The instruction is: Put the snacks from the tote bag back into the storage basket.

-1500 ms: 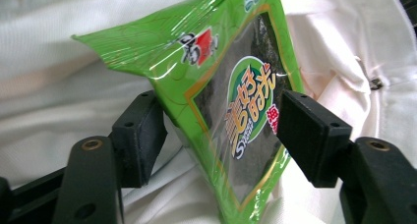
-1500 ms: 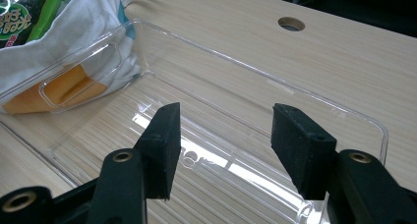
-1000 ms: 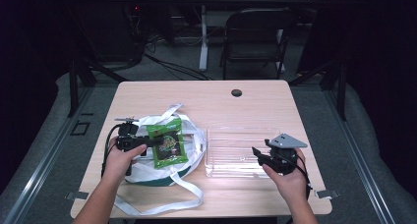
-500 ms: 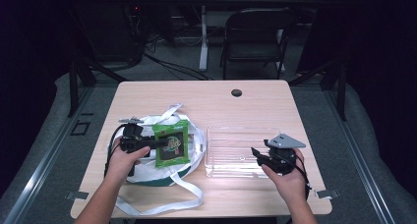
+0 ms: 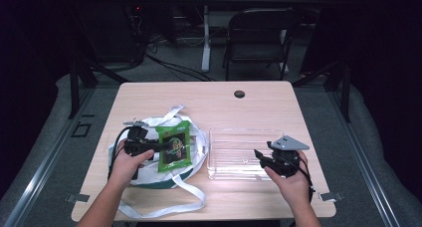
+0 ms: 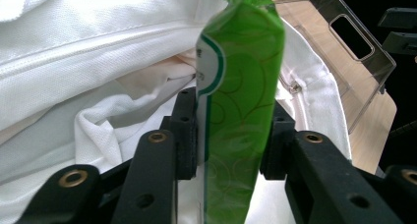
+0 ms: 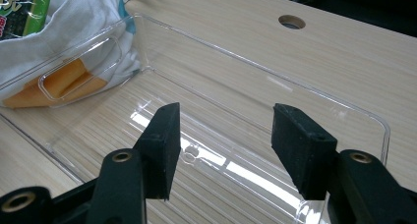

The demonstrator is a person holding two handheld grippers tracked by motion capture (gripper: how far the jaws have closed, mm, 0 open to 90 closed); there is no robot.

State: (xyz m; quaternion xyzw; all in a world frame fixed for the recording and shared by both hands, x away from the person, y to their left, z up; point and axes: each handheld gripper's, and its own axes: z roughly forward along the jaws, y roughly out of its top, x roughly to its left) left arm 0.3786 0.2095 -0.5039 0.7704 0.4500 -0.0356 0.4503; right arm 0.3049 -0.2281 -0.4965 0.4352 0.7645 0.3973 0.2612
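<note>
A green snack packet [image 5: 175,146] lies on top of a white cloth bag [image 5: 149,174] at the table's left. My left gripper [image 5: 166,147] reaches in from the left and its jaws have just been closing. In the left gripper view both pads press the packet [image 6: 241,86] edge-on, with the bag's white fabric [image 6: 98,62] behind. To the right stands a clear plastic tray [image 5: 234,132], with nothing in it. My right gripper [image 5: 257,155] hovers at the tray's right end, open. In the right gripper view its fingers [image 7: 223,140] span the tray's floor [image 7: 246,69] with nothing between them.
The bag's long white straps [image 5: 164,207] trail toward the table's front edge. A round cable hole [image 5: 239,94] sits at the back of the wooden table [image 5: 249,107]. A dark folding chair [image 5: 259,38] stands behind the table.
The left gripper's jaws have closed in on the green packet, which has turned a little on the bag. The right gripper has stayed where it was.
</note>
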